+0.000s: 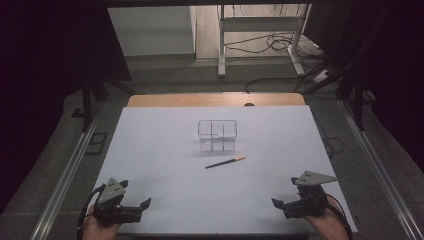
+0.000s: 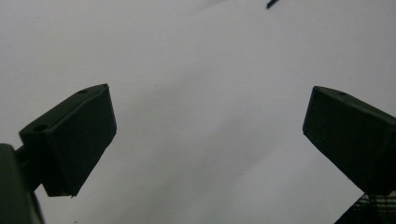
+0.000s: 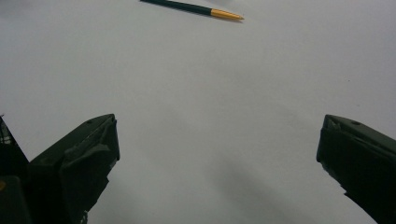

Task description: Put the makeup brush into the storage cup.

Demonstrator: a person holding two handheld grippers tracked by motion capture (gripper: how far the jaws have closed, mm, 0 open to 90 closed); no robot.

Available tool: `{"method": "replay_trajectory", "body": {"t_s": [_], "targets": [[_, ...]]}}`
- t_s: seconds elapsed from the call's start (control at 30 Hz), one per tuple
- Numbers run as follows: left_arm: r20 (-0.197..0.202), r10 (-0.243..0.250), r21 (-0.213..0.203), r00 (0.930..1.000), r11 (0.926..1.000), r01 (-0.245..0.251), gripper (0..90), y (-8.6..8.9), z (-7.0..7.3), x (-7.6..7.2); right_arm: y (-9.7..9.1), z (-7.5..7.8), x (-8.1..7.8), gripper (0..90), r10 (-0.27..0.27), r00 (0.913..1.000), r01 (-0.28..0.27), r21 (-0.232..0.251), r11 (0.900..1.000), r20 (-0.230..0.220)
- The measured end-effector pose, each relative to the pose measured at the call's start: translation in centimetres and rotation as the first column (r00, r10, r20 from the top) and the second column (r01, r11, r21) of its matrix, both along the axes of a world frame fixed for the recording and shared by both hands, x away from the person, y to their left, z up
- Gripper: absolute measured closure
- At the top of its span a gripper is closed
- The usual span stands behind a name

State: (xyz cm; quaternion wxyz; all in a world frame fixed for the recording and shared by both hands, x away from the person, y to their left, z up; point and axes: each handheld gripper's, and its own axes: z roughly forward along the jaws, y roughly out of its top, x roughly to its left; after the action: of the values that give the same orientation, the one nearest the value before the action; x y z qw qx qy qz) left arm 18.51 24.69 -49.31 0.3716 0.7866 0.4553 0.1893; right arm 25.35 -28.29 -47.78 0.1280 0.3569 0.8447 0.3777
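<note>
High view: one pen, dark barrel with a gold end, lies flat on the white table sheet, roughly centred, gold end pointing right and slightly away from me. Just behind it, close but not touching, stands one clear plastic organiser, upright and divided into compartments; all look empty as far as I can tell through the clear walls.

My read: nothing is started. The likely job is pen into organiser, and I'm at the approach step.

My right gripper sits at the near right edge of the table, jaws spread wide, holding nothing. My left gripper sits at the near left edge, jaws equally spread and empty. Both are well apart from the pen.

In the right gripper view the pen sits at the top edge, ahead of my jaws, so the right side has the cleaner line. In the left gripper view just a dark tip of it pokes in at the top.

Next move calls for: right gripper forward and left, jaws straddling the barrel crosswise near mid-length, low to the sheet, then close.

Count: 1 pen, 1 organiser, 2 grippers.
</note>
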Motion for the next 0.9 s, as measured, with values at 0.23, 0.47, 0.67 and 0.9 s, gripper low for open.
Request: {"method": "replay_trajectory", "body": {"t_s": [0.23, 0.47, 0.67, 0.9], "targets": [[-0.003, -0.009, -0.003, 1.0, 1.0, 0.009, 3.8, -0.1, -0.1, 0.0, 0.5, 0.2, 0.1, 0.0, -0.002, 0.9999, 0.002, -0.031, 0.9995, -0.013], [0.006, 0.0, -0.002, 1.0, 1.0, 0.0, 3.8, 0.1, -0.1, 0.0, 1.0, 0.6, 0.4, 0.0, -0.01, 0.9999, 0.01, -0.044, 0.999, -0.008], [0.004, -0.012, 0.012, 0.9999, 0.9999, 0.012, 4.1, -0.1, -0.1, 0.0, 1.7, 0.8, 0.8, 0.0, 0.024, 0.9991, -0.026, -0.055, 0.9981, -0.036], [0.003, -0.01, 0.009, 0.9999, 0.9999, 0.01, 4.1, -0.1, -0.2, 0.0, 2.4, 1.4, 1.4, 0.0, 0.05, 0.9975, -0.053, -0.066, 0.9964, -0.051]]}}
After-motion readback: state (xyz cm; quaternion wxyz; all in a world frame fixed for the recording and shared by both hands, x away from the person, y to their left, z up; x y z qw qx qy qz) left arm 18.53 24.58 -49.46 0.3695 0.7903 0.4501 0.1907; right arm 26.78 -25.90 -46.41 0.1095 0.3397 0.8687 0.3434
